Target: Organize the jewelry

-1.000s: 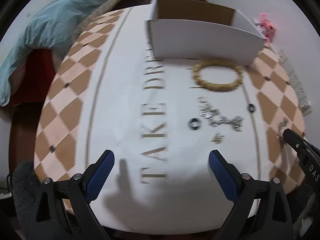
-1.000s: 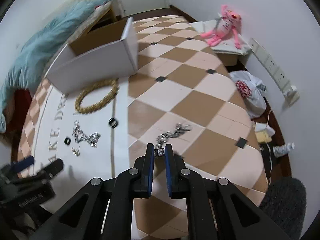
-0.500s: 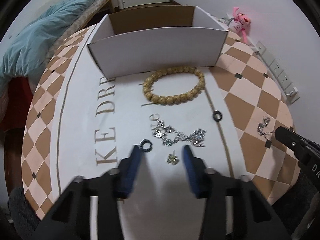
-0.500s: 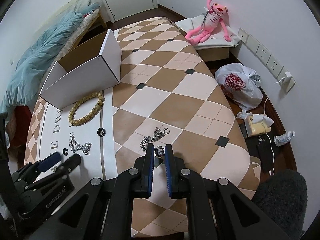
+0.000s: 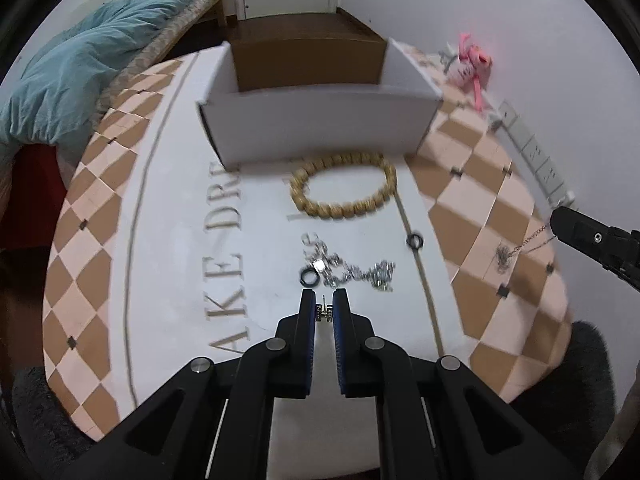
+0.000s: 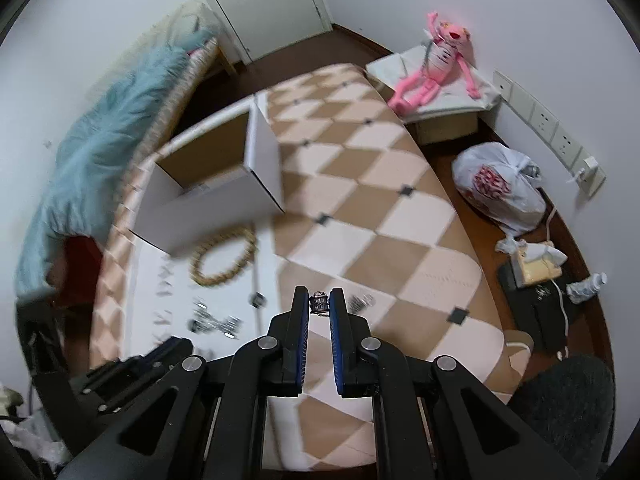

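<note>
My left gripper (image 5: 324, 307) is shut on a small silver earring (image 5: 323, 313), held above the white mat. My right gripper (image 6: 319, 305) is shut on the clasp of a silver chain necklace (image 5: 516, 249), which hangs from it over the checkered cloth. An open white cardboard box (image 5: 316, 128) stands at the far side and also shows in the right wrist view (image 6: 224, 196). In front of it lies a wooden bead bracelet (image 5: 343, 191). A silver chain pile (image 5: 352, 272) and two black rings (image 5: 310, 278) (image 5: 414, 241) lie on the mat.
The table carries a checkered cloth (image 6: 360, 208) with a white lettered mat (image 5: 224, 248). A teal blanket (image 5: 76, 68) lies on a bed at the left. A pink plush toy (image 6: 436, 60), a plastic bag (image 6: 496, 188) and floor clutter are to the right.
My left gripper closed on the earring and lifted it. My right gripper rose with the necklace, which left the cloth and now hangs. Both views pulled back from the table.
</note>
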Motion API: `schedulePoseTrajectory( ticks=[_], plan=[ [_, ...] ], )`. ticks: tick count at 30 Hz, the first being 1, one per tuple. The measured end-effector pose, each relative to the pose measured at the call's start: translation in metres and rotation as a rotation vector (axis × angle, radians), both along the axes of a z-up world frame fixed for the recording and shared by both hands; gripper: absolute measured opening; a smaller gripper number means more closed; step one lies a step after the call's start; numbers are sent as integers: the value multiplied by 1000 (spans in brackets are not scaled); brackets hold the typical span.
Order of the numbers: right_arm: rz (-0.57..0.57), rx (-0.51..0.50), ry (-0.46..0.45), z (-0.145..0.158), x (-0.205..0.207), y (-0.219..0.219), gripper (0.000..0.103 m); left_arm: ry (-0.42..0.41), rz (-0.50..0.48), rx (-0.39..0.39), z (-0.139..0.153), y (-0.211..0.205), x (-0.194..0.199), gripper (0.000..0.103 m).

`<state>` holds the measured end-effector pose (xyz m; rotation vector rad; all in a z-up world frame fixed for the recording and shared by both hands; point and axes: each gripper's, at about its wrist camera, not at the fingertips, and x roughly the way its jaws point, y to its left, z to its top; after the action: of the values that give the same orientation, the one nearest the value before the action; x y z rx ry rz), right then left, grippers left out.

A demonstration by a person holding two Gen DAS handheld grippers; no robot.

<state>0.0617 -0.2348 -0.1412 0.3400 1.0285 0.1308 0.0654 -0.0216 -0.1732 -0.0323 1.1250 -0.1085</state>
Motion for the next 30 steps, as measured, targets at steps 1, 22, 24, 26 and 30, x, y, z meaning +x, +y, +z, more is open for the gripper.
schedulePoseTrajectory(
  ticks=[1,22,24,26,30],
  plan=[
    [4,11,-10,7,1,0,11,-5,8,-13,5,4,1,6],
    [197,51,-158,133,121,52,10,-100,19,-129,113,53,117,6],
    [212,32,-132,125,139,62,10,-74,14,-123,108,55,139,6],
    [227,14,-94,113,160,71,10,-41,15,-127,99,57,158,6],
    [247,-15,-17,84,194,85,10,43,20,-137,76,59,191,6]
  ],
)
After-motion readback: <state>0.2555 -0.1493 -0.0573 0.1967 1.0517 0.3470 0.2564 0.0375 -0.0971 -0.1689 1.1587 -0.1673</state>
